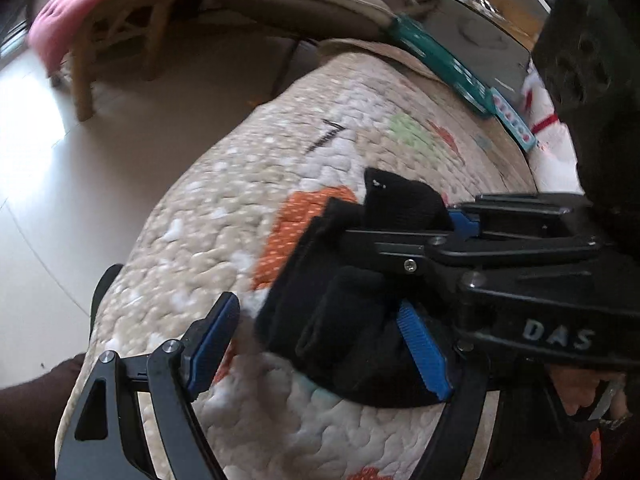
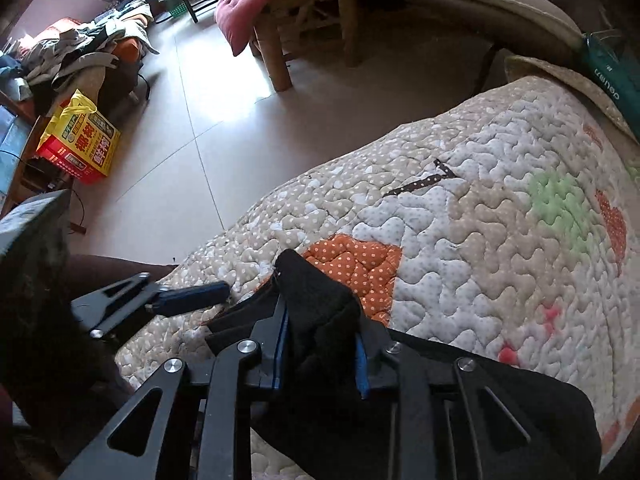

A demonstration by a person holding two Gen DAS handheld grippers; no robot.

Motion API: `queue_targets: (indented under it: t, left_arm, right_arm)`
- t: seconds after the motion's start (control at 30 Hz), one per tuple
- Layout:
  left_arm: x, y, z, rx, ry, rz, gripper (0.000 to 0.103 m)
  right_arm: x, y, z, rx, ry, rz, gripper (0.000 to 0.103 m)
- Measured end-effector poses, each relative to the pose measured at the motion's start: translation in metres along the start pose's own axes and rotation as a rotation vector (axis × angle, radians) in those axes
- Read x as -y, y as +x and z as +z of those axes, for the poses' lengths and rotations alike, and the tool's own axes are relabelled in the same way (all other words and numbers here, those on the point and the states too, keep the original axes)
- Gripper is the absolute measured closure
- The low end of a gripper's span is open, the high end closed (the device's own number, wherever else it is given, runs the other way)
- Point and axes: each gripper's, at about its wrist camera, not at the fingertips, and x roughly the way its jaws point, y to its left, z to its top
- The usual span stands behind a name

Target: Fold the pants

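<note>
The black pants [image 1: 348,320] lie bunched on the quilted cover [image 1: 248,184] near its front edge. My left gripper [image 1: 320,344] is open, its blue pads [image 1: 214,340] wide apart with the black cloth between them. The right gripper [image 1: 448,220] reaches in from the right in the left wrist view. In the right wrist view my right gripper [image 2: 320,356] is shut on a fold of the pants [image 2: 320,312], which sticks up between its jaws. One left gripper finger [image 2: 192,294] shows at the left there.
The quilt [image 2: 480,240] covers a low seat with tiled floor [image 2: 200,120] to its left. A wooden chair [image 2: 280,28] with a pink cushion stands beyond. A red and yellow box [image 2: 80,148] sits on the floor. A teal box [image 1: 440,60] lies at the quilt's far edge.
</note>
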Motion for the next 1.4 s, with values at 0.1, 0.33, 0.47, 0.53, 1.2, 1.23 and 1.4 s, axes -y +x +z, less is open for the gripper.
queue_targets:
  t: [0.1, 0.33, 0.47, 0.53, 1.2, 1.23, 1.4]
  left_arm:
    - [0.005, -0.001, -0.001, -0.025, 0.025, -0.04, 0.062]
    - [0.027, -0.018, 0.002, 0.001, 0.057, -0.102, 0.082]
    - [0.051, -0.024, 0.013, 0.011, 0.058, -0.155, 0.082]
    - [0.067, -0.02, 0.017, 0.007, 0.062, -0.178, 0.082]
    - [0.202, 0.039, -0.042, -0.181, 0.299, -0.29, 0.039]
    - [0.196, 0.032, -0.043, -0.191, 0.294, -0.318, 0.038]
    - [0.165, 0.01, -0.047, -0.184, 0.254, -0.334, 0.036]
  right_arm:
    - [0.003, -0.008, -0.002, 0.015, 0.007, 0.011, 0.076]
    - [0.012, -0.034, -0.013, 0.069, 0.03, 0.029, 0.077]
    - [0.029, -0.06, -0.021, 0.119, 0.065, 0.037, 0.077]
    - [0.041, -0.073, -0.026, 0.146, 0.092, 0.031, 0.077]
    - [0.226, -0.117, -0.217, 0.161, 0.597, -0.294, 0.051]
    - [0.231, -0.124, -0.224, 0.185, 0.627, -0.313, 0.051]
    - [0.217, -0.172, -0.224, 0.374, 0.68, -0.315, 0.051]
